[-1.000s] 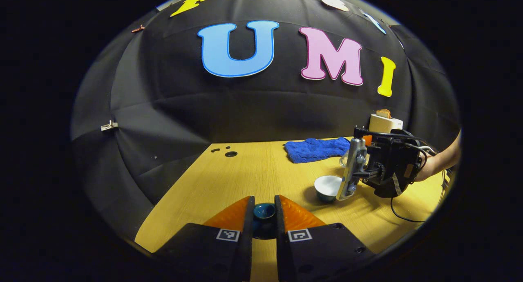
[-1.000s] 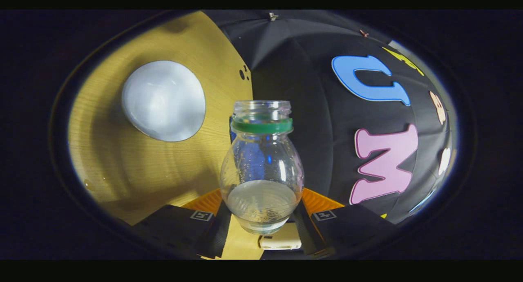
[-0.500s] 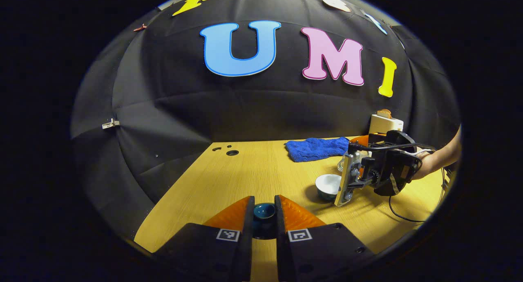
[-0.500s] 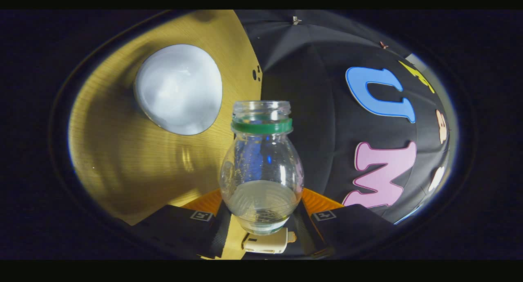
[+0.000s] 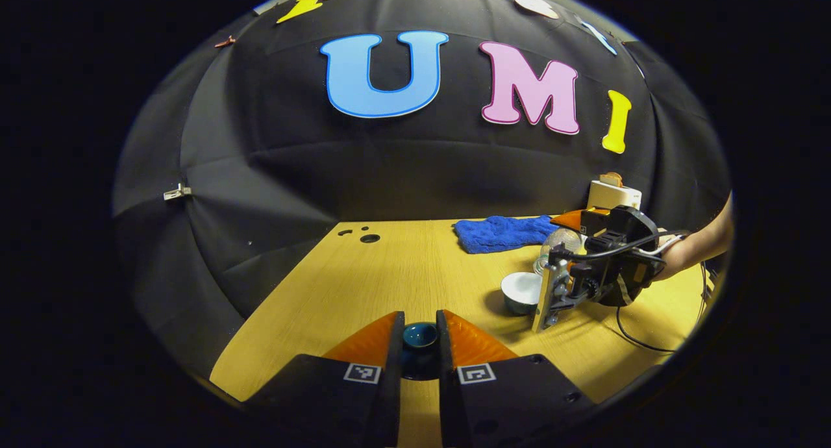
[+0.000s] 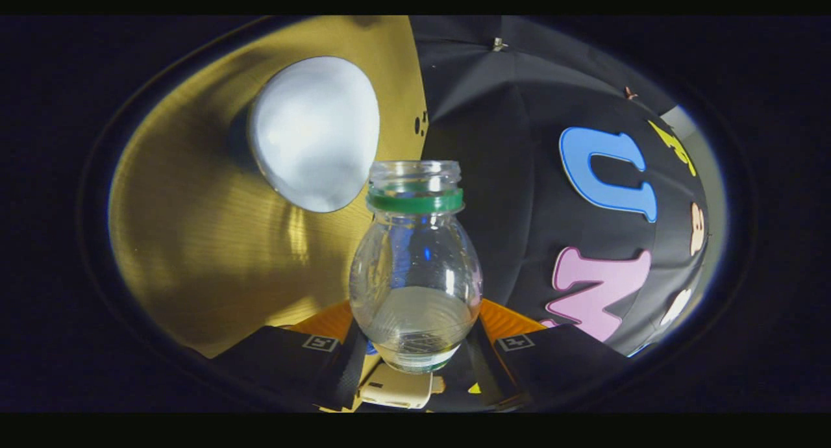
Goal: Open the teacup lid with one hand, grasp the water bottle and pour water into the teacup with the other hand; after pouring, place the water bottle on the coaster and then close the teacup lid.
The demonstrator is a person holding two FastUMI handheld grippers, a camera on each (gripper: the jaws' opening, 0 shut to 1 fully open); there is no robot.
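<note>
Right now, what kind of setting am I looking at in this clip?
Most likely a staged recording booth, not a real kitchen: black cloth wall behind a wooden table, where household props sit, a teacup and a blue towel.

I see a light wood bench (image 5: 389, 273) with small holes (image 5: 369, 238) near its far left corner. On it rest a blue cloth (image 5: 500, 232) at the back, a white box (image 5: 613, 193) at far right, and an open cup (image 5: 521, 292).
</note>
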